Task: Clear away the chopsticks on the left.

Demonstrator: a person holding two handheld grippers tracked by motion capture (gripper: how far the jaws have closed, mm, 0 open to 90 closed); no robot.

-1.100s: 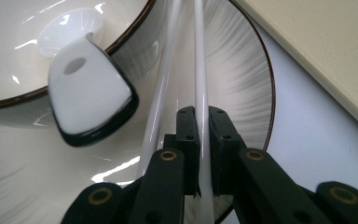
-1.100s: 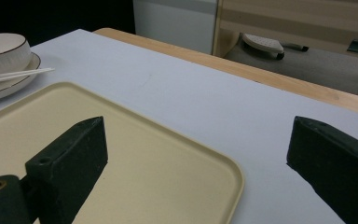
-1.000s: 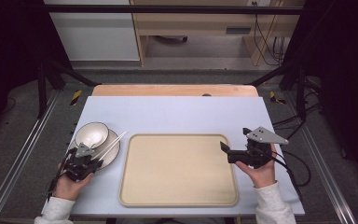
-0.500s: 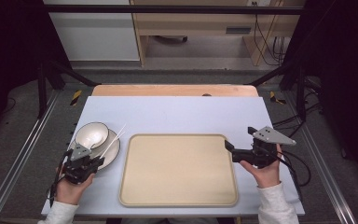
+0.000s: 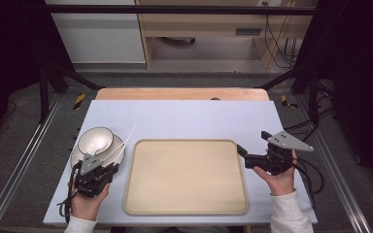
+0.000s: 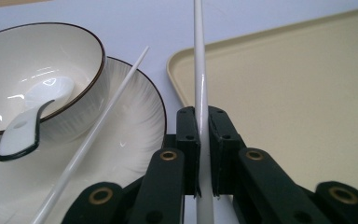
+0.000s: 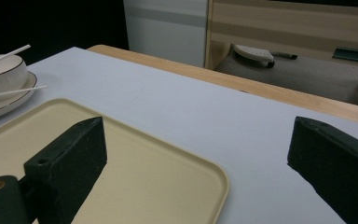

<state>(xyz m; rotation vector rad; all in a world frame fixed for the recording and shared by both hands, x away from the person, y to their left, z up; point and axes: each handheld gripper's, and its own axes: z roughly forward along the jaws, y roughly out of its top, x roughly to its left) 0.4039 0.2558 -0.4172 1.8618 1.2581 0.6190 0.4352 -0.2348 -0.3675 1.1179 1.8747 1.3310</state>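
My left gripper (image 6: 203, 135) is shut on a white chopstick (image 6: 199, 70) that runs straight out between its jaws. In the high view this gripper (image 5: 108, 167) sits at the near edge of a white plate (image 5: 77, 158). On the plate stands a dark-rimmed bowl (image 6: 46, 65) with a white spoon (image 6: 28, 126) in it. A second chopstick (image 6: 98, 135) lies slanted across the plate. My right gripper (image 7: 196, 140) is open with nothing between its jaws. It hovers at the right edge of the beige tray (image 5: 184, 177).
The tray (image 7: 168, 182) is bare and lies in the middle of a pale blue table top (image 5: 189, 119). A wooden strip (image 5: 179, 93) runs along the far edge. Cables (image 5: 311, 170) trail from the right gripper.
My right gripper has drifted a little to the right, off the tray's edge. My left gripper has shifted slightly towards the tray, still at the plate.
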